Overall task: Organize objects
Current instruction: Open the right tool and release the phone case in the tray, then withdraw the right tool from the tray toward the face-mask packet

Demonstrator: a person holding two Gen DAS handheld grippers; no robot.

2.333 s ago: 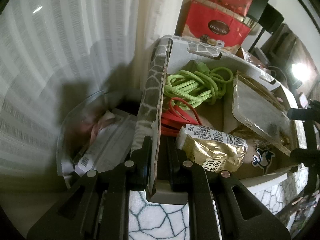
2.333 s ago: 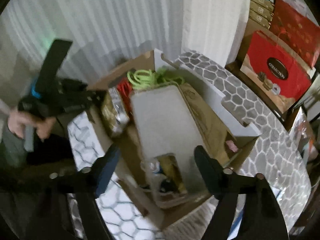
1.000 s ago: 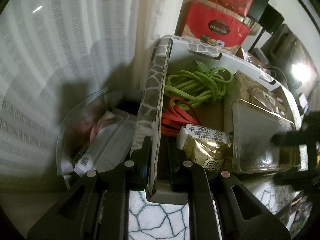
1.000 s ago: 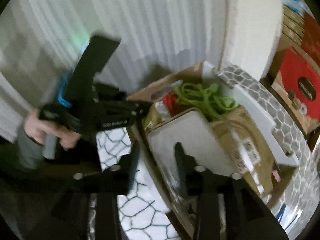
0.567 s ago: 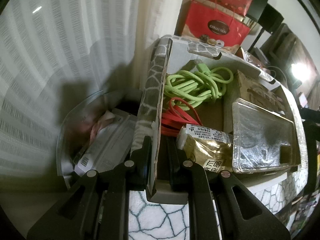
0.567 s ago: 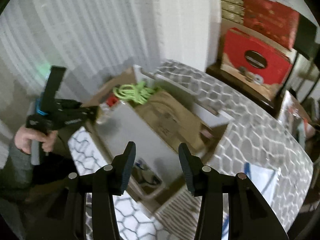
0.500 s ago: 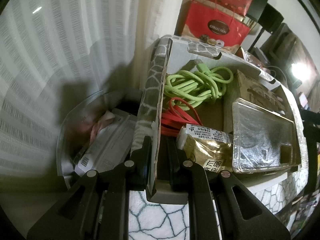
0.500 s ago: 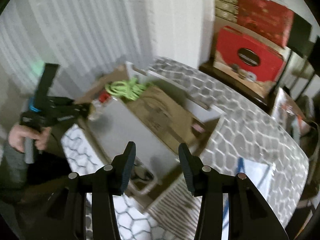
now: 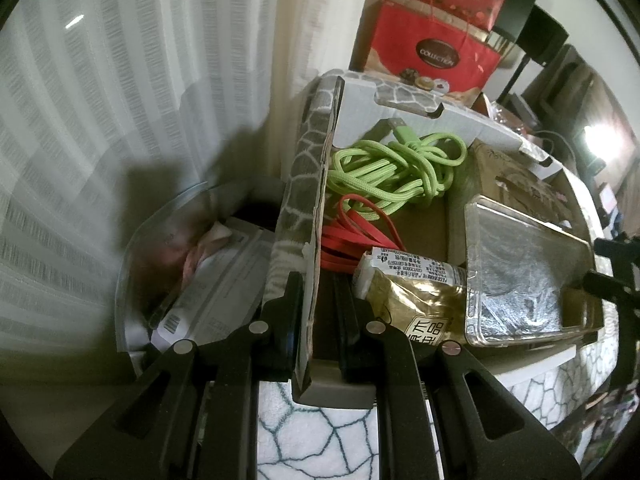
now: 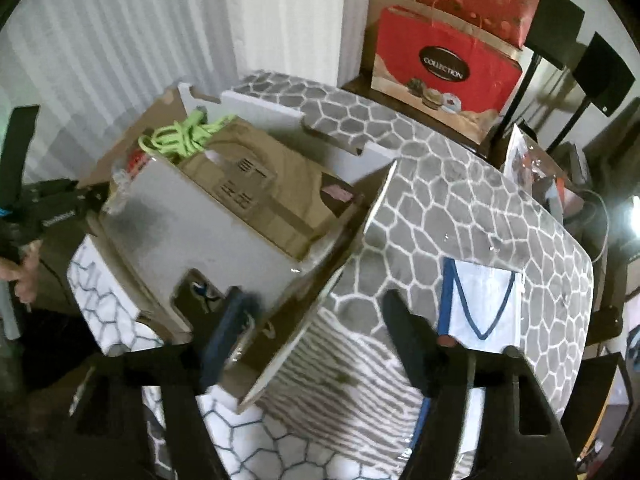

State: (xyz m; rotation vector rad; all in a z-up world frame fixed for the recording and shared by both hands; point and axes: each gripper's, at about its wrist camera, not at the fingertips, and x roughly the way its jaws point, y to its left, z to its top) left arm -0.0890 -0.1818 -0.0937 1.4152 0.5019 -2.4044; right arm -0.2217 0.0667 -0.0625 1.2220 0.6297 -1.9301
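Observation:
A stone-patterned cardboard box point(image 9: 308, 184) stands open. Inside lie a green cord point(image 9: 396, 172), a red cable point(image 9: 352, 236), a gold snack packet point(image 9: 412, 300), a clear phone case point(image 9: 524, 268) and a brown flat carton point(image 10: 264, 184). My left gripper point(image 9: 316, 320) is shut on the box's left wall. My right gripper point(image 10: 320, 332) is open, its fingers astride the box's right flap point(image 10: 460, 208), holding nothing. The clear phone case point(image 10: 192, 232) lies flat on top in the right wrist view.
A clear plastic bin point(image 9: 200, 264) with papers sits left of the box, by the white curtain point(image 9: 120, 80). Red gift bags point(image 10: 444, 68) stand behind. A white bag with blue handles point(image 10: 480, 300) lies on the flap. White hexagon-print fabric point(image 9: 320, 440) is below.
My right gripper let go of the clear phone case, which now lies flat in the box, drew back, then opened wide over the right flap. The left gripper has not moved.

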